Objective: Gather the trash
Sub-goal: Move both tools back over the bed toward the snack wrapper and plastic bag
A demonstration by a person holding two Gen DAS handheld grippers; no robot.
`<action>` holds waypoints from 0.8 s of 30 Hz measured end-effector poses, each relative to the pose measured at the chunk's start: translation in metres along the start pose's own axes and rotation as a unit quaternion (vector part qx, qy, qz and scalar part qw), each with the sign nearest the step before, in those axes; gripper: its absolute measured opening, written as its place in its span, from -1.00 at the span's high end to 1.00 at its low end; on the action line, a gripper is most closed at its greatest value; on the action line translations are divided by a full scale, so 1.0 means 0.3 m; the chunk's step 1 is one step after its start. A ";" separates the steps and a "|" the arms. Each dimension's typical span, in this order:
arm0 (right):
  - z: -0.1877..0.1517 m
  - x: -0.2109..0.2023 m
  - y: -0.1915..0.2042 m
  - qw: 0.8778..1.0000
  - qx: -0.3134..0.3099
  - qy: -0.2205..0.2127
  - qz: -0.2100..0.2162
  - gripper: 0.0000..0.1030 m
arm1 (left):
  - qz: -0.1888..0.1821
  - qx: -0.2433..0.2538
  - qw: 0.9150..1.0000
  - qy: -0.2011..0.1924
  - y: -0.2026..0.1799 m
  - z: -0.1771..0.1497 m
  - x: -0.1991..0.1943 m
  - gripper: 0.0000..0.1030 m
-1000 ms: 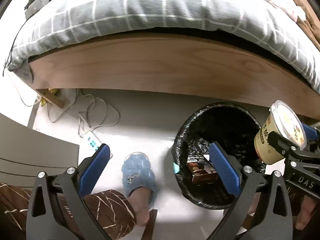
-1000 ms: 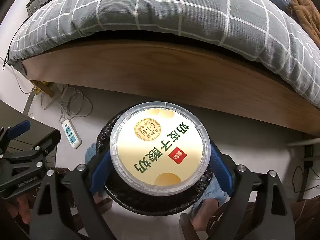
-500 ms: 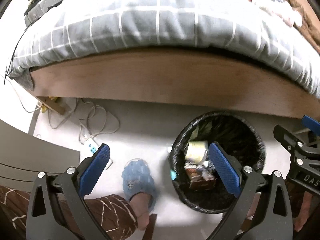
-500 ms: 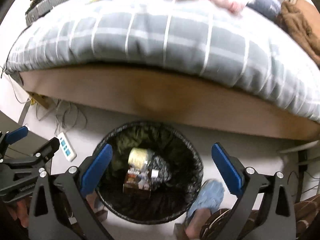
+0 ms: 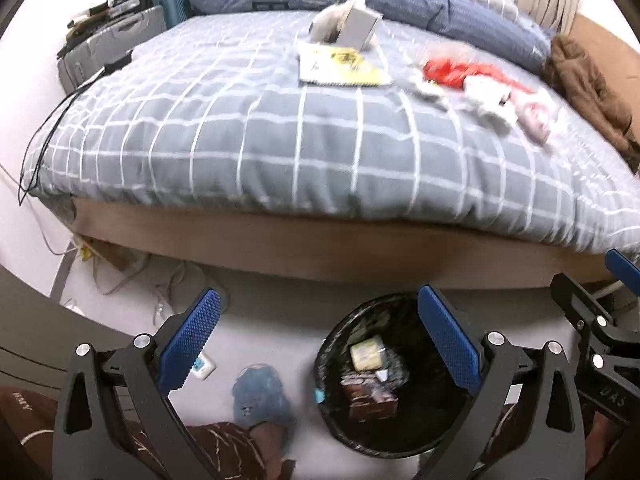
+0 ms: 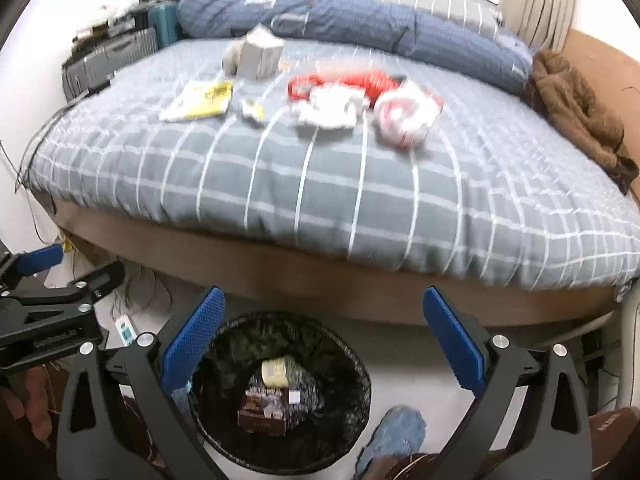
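- Now, right gripper point(image 6: 324, 336): jaws spread wide, nothing between the blue pads point(image 6: 454, 344). Jaws have just been opening; the cup they held is no longer between them.
- Left gripper point(image 5: 318, 336): also spread wide, nothing between its pads point(image 5: 190, 340).
- Each gripper shows at the edge of the other's view, so they're side by side, apart, both tilted down over the floor in front of the bed.
- Bin point(image 6: 356, 412): round, black bag liner, on the pale floor just in front of the wooden bed frame point(image 6: 360, 280), below & between the right gripper's fingers in the right wrist view.
- Yogurt cup point(image 6: 276, 372): lying in the bin, toward the bed side, pale yellow. Seen in the left wrist view too point(image 5: 367, 353).
- Brown box point(image 6: 262, 420) sits in the bin just beside the cup, w/ other small scraps; too blurred to tell what.
- Blue slippers on the person's feet flank the bin: one right of it point(image 6: 396, 436), one left of it point(image 5: 260, 396). Brown patterned trouser leg point(image 5: 224, 452) above the latter.
- White power strip point(image 6: 124, 328) & loose cables on the floor, left of the bin, near the frame corner.
- Bed: grey checked duvet point(image 6: 320, 184) hanging over the frame edge. On top, well apart from the bin: yellow-white packet point(image 6: 200, 100), grey box point(image 6: 260, 56), red & white wrappers point(image 6: 360, 96).
- Further back: blue bedding roll point(image 6: 320, 16), brown cloth point(image 6: 576, 112) at the right edge.
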State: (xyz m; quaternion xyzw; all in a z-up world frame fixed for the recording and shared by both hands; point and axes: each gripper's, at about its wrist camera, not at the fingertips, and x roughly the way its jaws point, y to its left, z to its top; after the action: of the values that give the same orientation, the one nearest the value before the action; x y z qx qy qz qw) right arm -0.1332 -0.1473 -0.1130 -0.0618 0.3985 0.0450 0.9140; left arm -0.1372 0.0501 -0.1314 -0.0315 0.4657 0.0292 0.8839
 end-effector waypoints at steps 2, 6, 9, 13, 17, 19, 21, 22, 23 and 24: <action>0.022 -0.034 -0.012 1.000 0.001 -0.014 -0.001 -0.85 | -0.008 0.003 1.000 -0.012 -0.019 0.022 -0.026 -0.89; 0.059 -0.059 -0.030 0.999 0.000 -0.034 -0.003 -0.85 | -0.003 0.015 0.999 -0.031 -0.053 0.047 -0.054 -0.89; 0.087 -0.061 -0.041 0.999 -0.001 -0.044 -0.002 -0.85 | -0.009 0.017 0.999 -0.040 -0.065 0.079 -0.070 -0.89; 0.126 -0.060 -0.054 0.998 -0.006 -0.058 -0.002 -0.85 | -0.006 0.022 0.998 -0.054 -0.069 0.138 -0.073 -0.89; 0.165 -0.055 -0.074 0.998 -0.006 -0.067 0.003 -0.85 | -0.008 0.012 0.998 -0.060 -0.067 0.198 -0.069 -0.89; 0.185 -0.053 -0.085 0.997 -0.006 -0.071 0.005 -0.85 | -0.014 0.010 0.998 -0.062 -0.071 0.230 -0.066 -0.89; 0.206 -0.047 -0.092 0.997 -0.013 -0.077 -0.001 -0.85 | -0.012 0.013 0.998 -0.067 -0.079 0.260 -0.064 -0.89; 0.216 -0.043 -0.096 0.997 -0.014 -0.079 -0.002 -0.85 | -0.010 0.014 0.997 -0.070 -0.083 0.278 -0.060 -0.89; 0.225 -0.038 -0.102 0.997 -0.013 -0.080 -0.002 -0.85 | -0.009 0.015 0.997 -0.070 -0.084 0.295 -0.055 -0.89; 0.239 -0.030 -0.114 0.997 -0.010 -0.080 -0.002 -0.85 | -0.008 0.014 0.997 -0.070 -0.085 0.315 -0.047 -0.89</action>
State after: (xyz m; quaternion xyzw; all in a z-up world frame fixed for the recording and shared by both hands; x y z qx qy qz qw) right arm -0.0831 -0.1708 -0.0554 -0.0681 0.3234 0.0516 0.9424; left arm -0.0654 0.0322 -0.0657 -0.0208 0.4024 0.0176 0.9151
